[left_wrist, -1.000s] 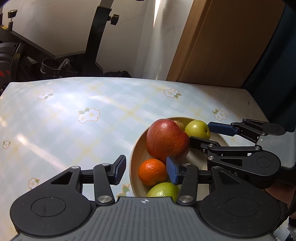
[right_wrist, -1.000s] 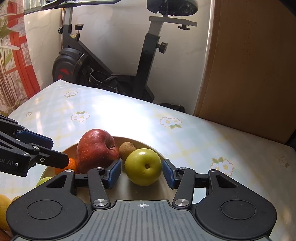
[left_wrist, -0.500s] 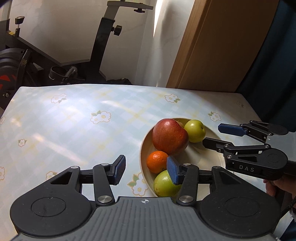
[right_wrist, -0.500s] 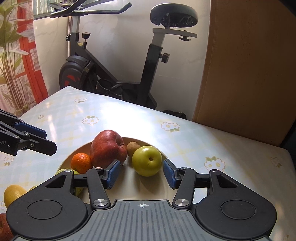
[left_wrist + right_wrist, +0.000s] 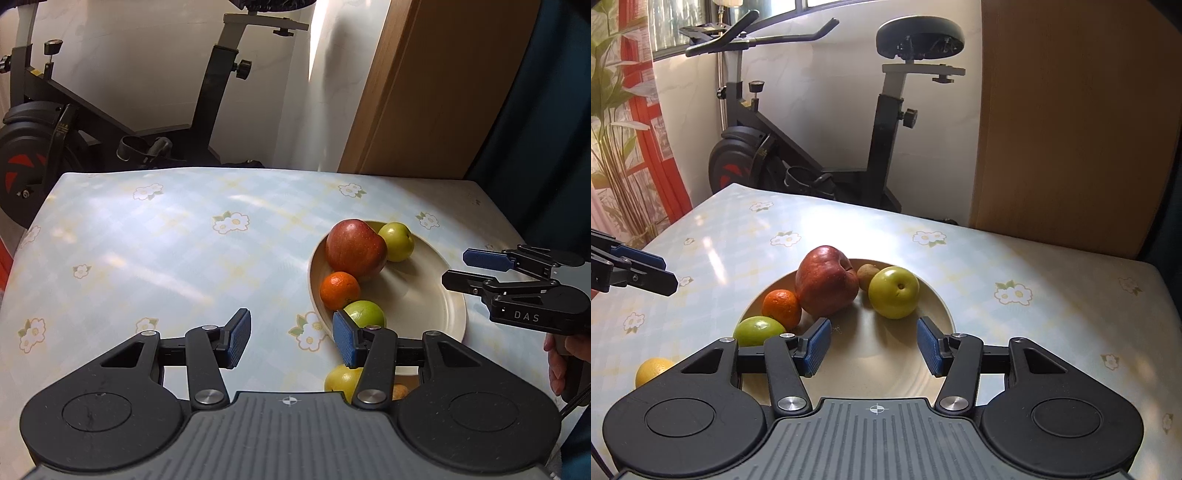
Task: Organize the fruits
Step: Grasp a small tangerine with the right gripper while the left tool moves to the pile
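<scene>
Both tools are above the table with jaws parted and nothing between the pads: the left gripper over the flowered tablecloth just beside the plate, the right gripper over the bare centre of the cream plate. The plate carries a red apple, a mandarin, two green apples and a small brown fruit, probably a kiwi, all crowded along its far and left rim. A yellow fruit, probably a lemon, lies off the plate on the cloth. Assessment: the lemon is the likely next pick. Recommend approaching from above, pads straddling its widest part, closing gently, and setting it on the plate's bare side so the clustered fruit is not nudged.
</scene>
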The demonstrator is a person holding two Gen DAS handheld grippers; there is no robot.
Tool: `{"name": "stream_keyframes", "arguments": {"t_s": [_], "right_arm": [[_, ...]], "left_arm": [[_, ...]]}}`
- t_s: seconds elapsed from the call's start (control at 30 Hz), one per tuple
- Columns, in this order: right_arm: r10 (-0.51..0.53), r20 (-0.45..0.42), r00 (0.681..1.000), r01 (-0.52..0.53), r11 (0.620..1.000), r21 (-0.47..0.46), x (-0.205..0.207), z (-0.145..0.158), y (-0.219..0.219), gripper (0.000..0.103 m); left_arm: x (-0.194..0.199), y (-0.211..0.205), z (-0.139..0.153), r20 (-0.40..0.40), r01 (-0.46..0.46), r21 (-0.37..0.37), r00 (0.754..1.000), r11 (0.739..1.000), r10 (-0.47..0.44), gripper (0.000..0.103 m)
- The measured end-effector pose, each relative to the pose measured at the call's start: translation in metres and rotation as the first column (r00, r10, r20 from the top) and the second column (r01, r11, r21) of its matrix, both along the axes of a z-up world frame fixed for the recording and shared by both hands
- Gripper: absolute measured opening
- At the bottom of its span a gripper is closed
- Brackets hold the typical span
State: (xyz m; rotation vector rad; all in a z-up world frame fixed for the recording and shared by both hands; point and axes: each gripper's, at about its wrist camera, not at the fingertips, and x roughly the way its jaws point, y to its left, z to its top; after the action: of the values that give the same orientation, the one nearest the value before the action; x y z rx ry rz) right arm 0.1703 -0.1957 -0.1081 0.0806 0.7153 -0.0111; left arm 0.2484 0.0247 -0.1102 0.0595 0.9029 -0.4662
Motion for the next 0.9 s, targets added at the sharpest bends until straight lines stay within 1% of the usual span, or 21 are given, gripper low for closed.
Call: {"name": "stream_keyframes", "arguments": {"t_s": [0.23, 0.4, 0.57, 0.63, 0.9], "right_arm": [[0.029, -0.011, 1.000, -0.029, 0.999, 0.047, -0.019, 0.001, 0.020, 0.048], [0.066, -0.022, 0.998, -0.064, 0.996, 0.060, -0.026, 0.002, 0.042, 0.048], [0.105, -0.040, 0.994, -0.103, 0.993, 0.059, -0.029, 0.001, 0.061, 0.048], [0.109, -0.047, 0.993, -0.106, 0.992, 0.062, -0.030, 0.001, 0.065, 0.048], [0.121, -0.067, 0.990, -0.117, 0.991, 0.064, -0.048, -0.008, 0.075, 0.048]], "left_arm": [[-0.012, 0.014, 0.004, 0.013, 0.033, 0.003, 0.999, 0.999, -0.033, 0.051], [-0.023, 0.023, 0.002, 0.013, 0.047, -0.011, 0.999, 0.999, -0.047, 0.052], [-0.031, 0.030, -0.005, 0.007, 0.056, -0.005, 0.998, 0.998, -0.056, 0.052], [-0.033, 0.031, -0.008, 0.007, 0.053, -0.004, 0.999, 0.999, -0.053, 0.052], [-0.045, 0.040, -0.015, -0.009, 0.024, -0.045, 1.000, 0.999, -0.025, 0.052]]}}
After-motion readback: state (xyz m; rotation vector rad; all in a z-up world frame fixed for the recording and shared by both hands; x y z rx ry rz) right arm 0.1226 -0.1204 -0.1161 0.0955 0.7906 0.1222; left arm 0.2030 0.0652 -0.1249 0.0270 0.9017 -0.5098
